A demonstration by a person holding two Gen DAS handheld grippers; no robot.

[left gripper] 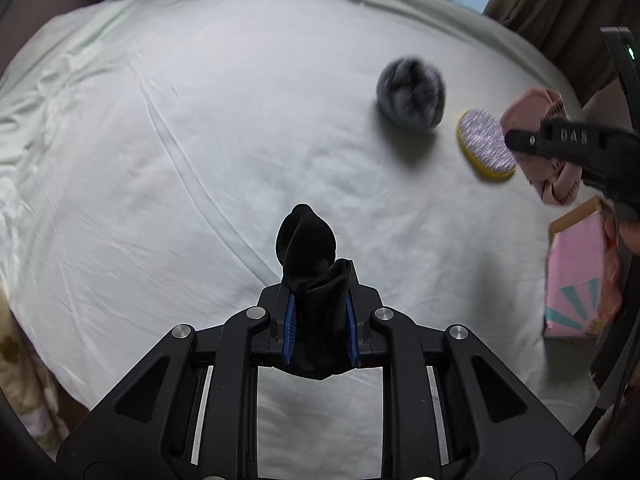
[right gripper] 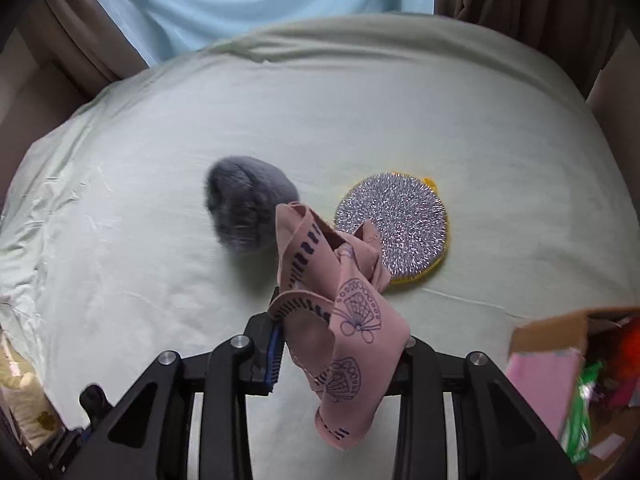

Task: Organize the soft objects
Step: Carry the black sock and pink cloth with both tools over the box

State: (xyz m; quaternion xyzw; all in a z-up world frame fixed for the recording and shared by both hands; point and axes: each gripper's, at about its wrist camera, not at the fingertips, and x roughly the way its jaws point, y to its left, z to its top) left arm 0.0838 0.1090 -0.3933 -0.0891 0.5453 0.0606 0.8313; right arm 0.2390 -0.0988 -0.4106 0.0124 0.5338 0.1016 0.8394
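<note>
**Both tongs loaded over a pale green sheet**

Pale green bedsheet (left gripper: 160, 160) fills both views. At lower centre of the left view, the left gripper (left gripper: 320, 312) pinches a black sock (left gripper: 314, 280) between its blue pads. The right gripper (right gripper: 320, 344) clamps a pink printed cloth (right gripper: 344, 320); its body reads "DAS". A grey pompom (right gripper: 248, 212) and glittery round scrubber (right gripper: 394, 222) lie above centre. At lower right, a cardboard box (right gripper: 548, 332) holds colourful items.
</note>
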